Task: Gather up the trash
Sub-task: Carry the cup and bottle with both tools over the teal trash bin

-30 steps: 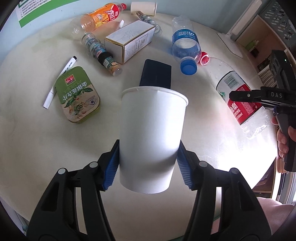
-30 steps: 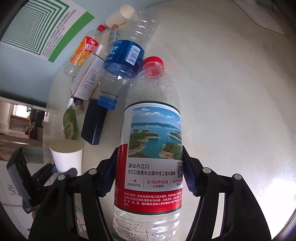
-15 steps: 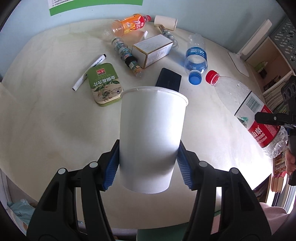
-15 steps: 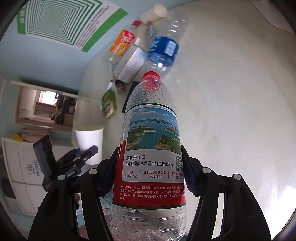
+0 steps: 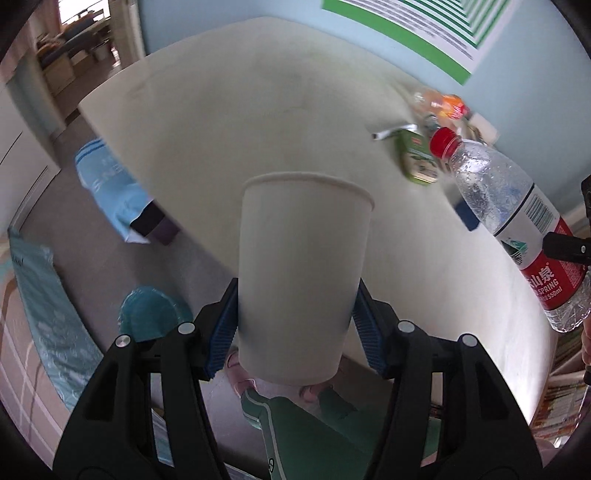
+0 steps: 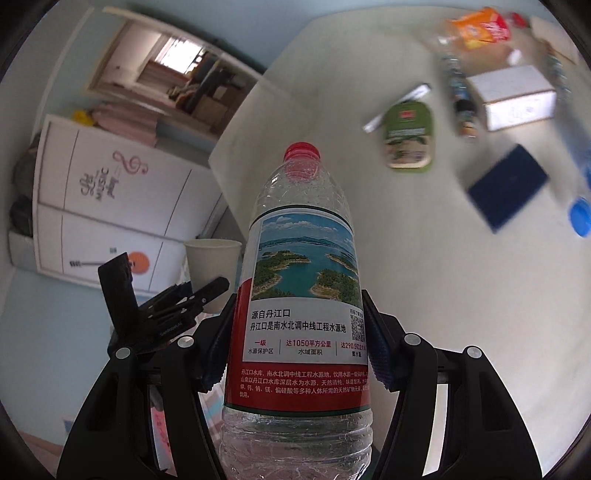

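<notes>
My left gripper (image 5: 295, 325) is shut on a white paper cup (image 5: 301, 273), held upright in the air over the near edge of the round white table (image 5: 258, 129). In the right wrist view my right gripper (image 6: 297, 354) is shut on a clear water bottle (image 6: 303, 295) with a red cap and a red-and-lake label. That same bottle (image 5: 517, 221) shows at the right of the left wrist view. The cup (image 6: 210, 266) and left gripper appear at the lower left of the right wrist view, off the table's side.
On the table lie a green tin (image 6: 408, 136), a white pen (image 6: 397, 107), a white box (image 6: 517, 96), a dark blue pad (image 6: 508, 182), an orange drink bottle (image 6: 480, 26) and a blue-capped bottle (image 6: 580, 216). A teal bin (image 5: 151, 314) stands on the floor by the table.
Both grippers have swung left and risen off the table with their loads, rolling as they went. The floor, teal bin and cupboard have come into view; the table items have slid right.
</notes>
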The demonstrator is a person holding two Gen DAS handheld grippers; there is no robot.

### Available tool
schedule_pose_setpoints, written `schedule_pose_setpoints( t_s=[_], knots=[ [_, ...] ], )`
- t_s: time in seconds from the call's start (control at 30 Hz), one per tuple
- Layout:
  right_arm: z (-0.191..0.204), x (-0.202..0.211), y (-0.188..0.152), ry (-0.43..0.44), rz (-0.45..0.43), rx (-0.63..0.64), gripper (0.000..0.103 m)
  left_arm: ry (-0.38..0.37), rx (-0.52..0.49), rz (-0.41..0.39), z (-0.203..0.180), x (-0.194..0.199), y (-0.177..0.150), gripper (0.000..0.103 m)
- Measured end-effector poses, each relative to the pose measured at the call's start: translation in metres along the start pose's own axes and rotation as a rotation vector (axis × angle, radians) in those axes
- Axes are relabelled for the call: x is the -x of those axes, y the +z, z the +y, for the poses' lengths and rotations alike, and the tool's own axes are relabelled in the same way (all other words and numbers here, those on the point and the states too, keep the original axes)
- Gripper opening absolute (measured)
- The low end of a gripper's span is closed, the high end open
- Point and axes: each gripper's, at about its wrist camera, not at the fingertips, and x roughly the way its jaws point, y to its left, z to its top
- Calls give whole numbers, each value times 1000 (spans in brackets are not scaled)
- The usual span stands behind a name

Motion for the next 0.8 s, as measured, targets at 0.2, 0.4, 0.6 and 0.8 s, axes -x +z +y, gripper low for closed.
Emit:
schedule_pose_setpoints(
  t_s=[0.2, 0.4, 0.6, 0.8],
  knots=[
    [89, -107, 16, 26, 158, 140, 63, 82, 188, -6, 126, 22, -40, 56],
    [173, -233, 14, 43, 334, 223, 63, 152, 315, 25, 238, 32, -83, 56],
    [226, -356, 2, 51, 492, 258, 63, 158, 410, 83, 326, 14, -119, 56],
    [233, -483, -14, -14, 690, 298, 63, 122, 449, 158, 374, -41, -155, 56]
  ],
)
